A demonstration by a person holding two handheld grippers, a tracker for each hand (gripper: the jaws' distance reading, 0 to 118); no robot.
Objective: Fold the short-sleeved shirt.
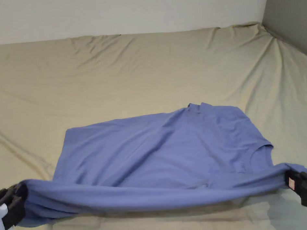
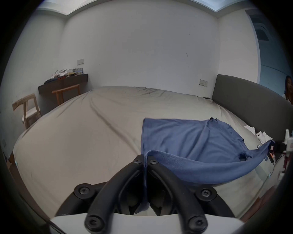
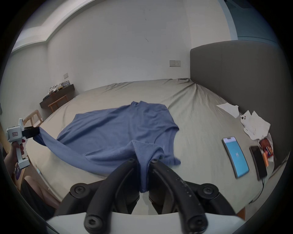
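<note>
Nearest the person, the left gripper has its jaws closed on a thin edge of the blue short-sleeved shirt, and the right gripper has its jaws closed on a thicker bunch of the same cloth; in the head view they sit at the lower left and lower right, well apart, with the near edge of the shirt stretched between them and lifted off the bedsheet. Beyond that raised edge the rest of the shirt lies flat on the bed, collar toward the right, hem toward the left. To the right of it, near the grey headboard, lie a lit phone, a dark phone and some crumpled papers. This looks like a lengthwise fold in progress: the near side is picked up and ready to go over. The next move probably calls for carrying both grippers away together, keeping the edge taut and level, and laying it along the far side before letting go.
</note>
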